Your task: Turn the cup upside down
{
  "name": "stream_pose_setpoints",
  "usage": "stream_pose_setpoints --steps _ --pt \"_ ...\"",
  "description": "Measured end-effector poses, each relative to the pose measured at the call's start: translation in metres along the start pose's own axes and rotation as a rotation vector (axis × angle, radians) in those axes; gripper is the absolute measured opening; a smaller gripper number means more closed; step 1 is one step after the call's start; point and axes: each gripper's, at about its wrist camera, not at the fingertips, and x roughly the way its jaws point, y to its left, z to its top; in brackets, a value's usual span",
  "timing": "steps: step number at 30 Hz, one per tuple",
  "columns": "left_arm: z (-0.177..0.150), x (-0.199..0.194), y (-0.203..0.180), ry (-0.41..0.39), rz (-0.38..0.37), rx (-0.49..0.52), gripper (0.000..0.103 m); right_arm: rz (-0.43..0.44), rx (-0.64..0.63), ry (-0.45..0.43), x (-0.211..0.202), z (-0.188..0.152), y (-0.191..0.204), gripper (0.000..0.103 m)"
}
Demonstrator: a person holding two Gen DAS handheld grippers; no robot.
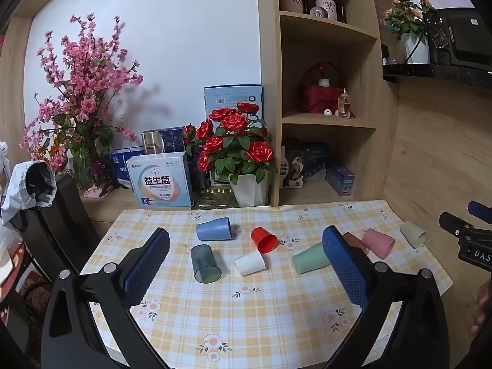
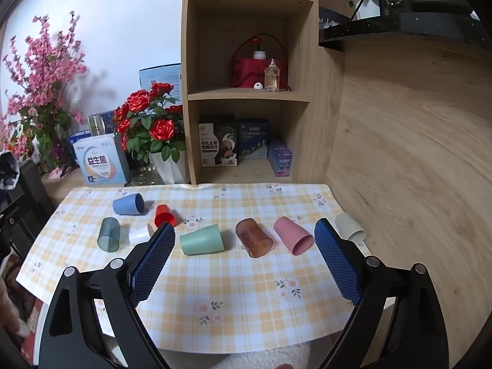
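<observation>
Eight coloured cups (image 2: 201,240) on their sides

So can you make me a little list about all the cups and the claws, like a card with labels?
cups on tablecloth: eight, all lying on their sides
left group: blue cup, red cup, teal see-through cup, white cup
right group: green cup, brown see-through cup, pink cup, pale grey cup
cups flipped: none yet
left claw: open, holding nothing
right claw: open, holding nothing
surface: checked tablecloth with flowers
</observation>
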Motion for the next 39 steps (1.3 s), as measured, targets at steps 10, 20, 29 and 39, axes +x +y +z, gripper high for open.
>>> stream_pose_setpoints --steps 10,20,29,39 --pt "0.0002 -0.0020 -0.0032 -0.006 0.006 0.011 0.097 0.001 0.006 -0.006 -0.0009 -0.0002 0.0007 0.089" --pt "-0.0011 -0.0017 -0.0019 -0.009 0.008 0.012 0.097 0.000 0.006 -0.006 -0.0009 -0.0003 -0.0004 0.089" --pt "-0.0018 -0.0008 -0.0030 -0.009 0.009 0.011 0.097 -0.001 0.007 -0.007 -0.0022 0.0002 -0.0011 0.089" --pt "-0.0049 -0.0006 -0.0031 -0.008 0.005 0.010 0.097 -0.002 0.006 -0.009 -0.0021 -0.0005 -0.0006 0.089"
